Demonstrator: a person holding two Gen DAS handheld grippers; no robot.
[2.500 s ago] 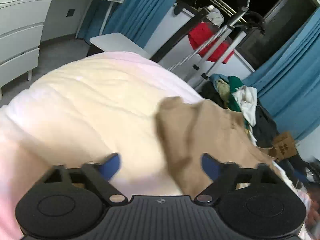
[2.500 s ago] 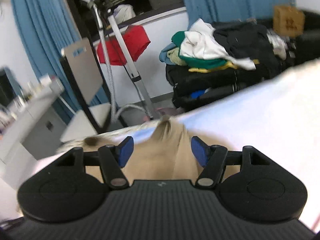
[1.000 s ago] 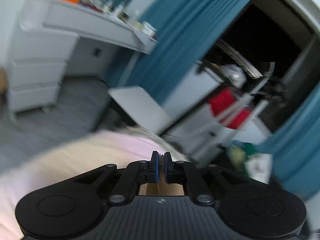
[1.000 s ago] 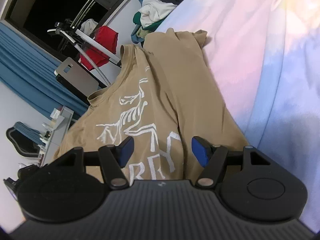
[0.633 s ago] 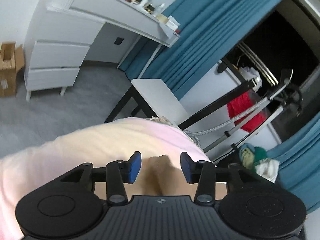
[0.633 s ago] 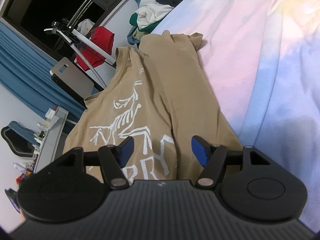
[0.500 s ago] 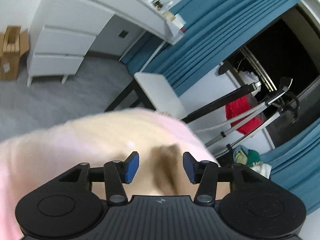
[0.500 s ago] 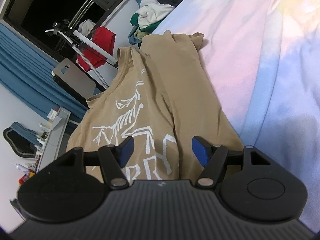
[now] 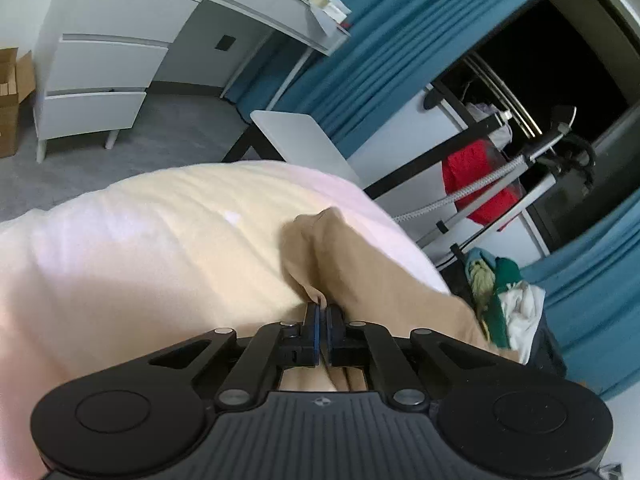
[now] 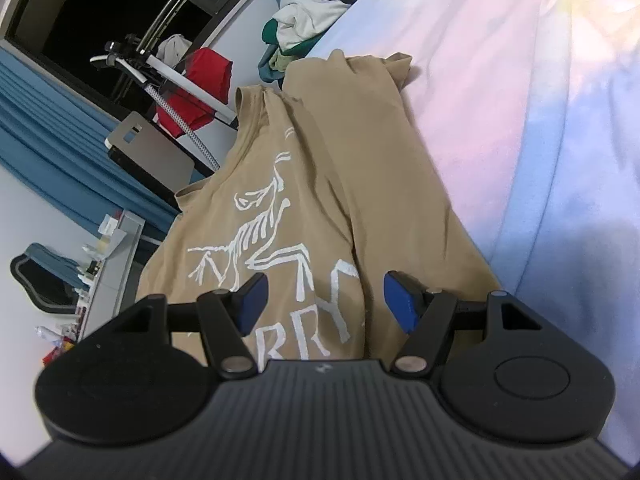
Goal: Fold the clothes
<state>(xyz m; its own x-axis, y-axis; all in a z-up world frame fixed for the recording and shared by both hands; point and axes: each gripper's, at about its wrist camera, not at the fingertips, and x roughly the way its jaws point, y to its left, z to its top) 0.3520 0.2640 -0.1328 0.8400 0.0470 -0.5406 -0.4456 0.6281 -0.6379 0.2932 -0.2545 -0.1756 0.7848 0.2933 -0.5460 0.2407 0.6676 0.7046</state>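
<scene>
My left gripper (image 9: pixel 322 316) is pinched on the tan tee (image 10: pixel 320 184), which runs lengthwise away across the bed (image 10: pixel 540 100); my right gripper (image 10: pixel 322 300) hangs apart over its near hem.

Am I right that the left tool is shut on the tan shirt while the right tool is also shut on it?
Not quite: the right tool is open, hovering over the tan shirt, as the right wrist view shows. The left tool is indeed shut on it.
</scene>
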